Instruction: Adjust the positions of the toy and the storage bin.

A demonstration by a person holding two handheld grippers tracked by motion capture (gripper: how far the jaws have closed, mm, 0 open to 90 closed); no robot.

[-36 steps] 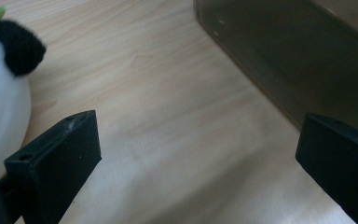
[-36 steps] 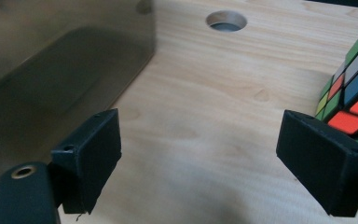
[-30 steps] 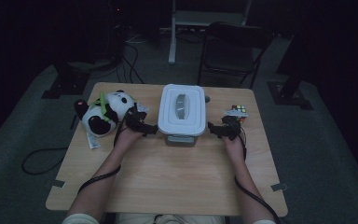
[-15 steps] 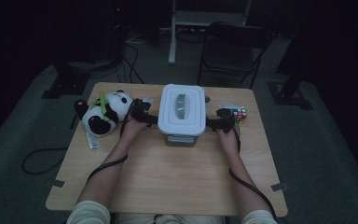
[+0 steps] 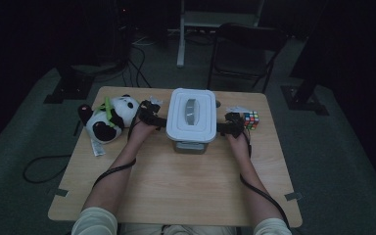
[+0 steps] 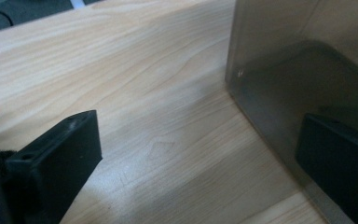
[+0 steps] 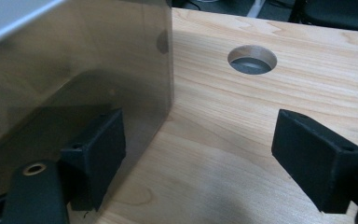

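Observation:
A clear plastic container with a white lid (image 5: 191, 115) stands at the back middle of the wooden table (image 5: 176, 181). My left gripper (image 5: 157, 119) is open at the container's left side; in the left gripper view its jaws (image 6: 196, 158) stand wide apart, one close against the clear wall (image 6: 298, 70), nothing held. My right gripper (image 5: 223, 128) is open at the container's right side. In the right gripper view its jaws (image 7: 205, 156) are also spread, the left one against the container's wall (image 7: 74, 70).
A panda plush (image 5: 108, 121) with a green ribbon lies left of the container, just beyond the left hand. A Rubik's cube (image 5: 251, 120) sits right of the right gripper. A round cable hole (image 7: 252, 59) is in the tabletop behind the container. A chair (image 5: 245, 49) stands beyond the table.
Both hands have moved away from the person, bringing the grippers up along the two sides of the container. The container, panda and cube have stayed put.

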